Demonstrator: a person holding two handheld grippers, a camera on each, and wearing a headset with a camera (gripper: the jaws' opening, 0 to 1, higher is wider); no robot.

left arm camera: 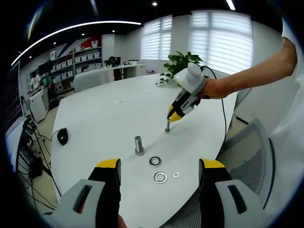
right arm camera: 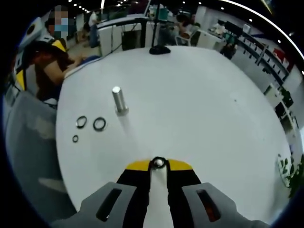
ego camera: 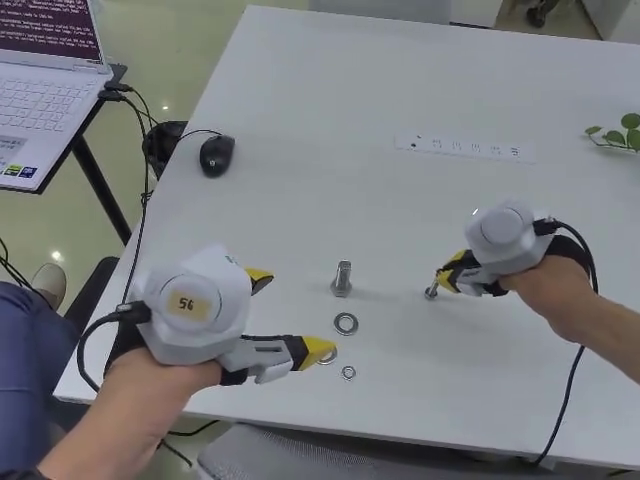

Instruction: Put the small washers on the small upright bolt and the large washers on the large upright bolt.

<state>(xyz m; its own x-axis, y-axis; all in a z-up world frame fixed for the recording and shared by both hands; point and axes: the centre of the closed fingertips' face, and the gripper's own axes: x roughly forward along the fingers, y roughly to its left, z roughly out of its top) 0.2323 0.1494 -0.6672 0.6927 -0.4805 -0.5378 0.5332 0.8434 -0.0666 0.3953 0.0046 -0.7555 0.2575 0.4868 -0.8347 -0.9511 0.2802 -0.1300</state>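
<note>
Small washer (right arm camera: 158,163), barely discernible, sits pinched in right gripper (right arm camera: 158,166) jaws.

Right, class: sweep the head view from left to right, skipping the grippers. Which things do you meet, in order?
laptop → mouse → large bolt → small bolt → plant. The loose washers line up with the large bolt, so they are left out.

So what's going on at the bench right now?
A person works two handheld grippers. The right gripper is shut on what looks like a small washer, right at the small upright bolt. The left gripper is open, facing two large washers and a loose small washer lying on the table. The large bolt looks bare.
</note>
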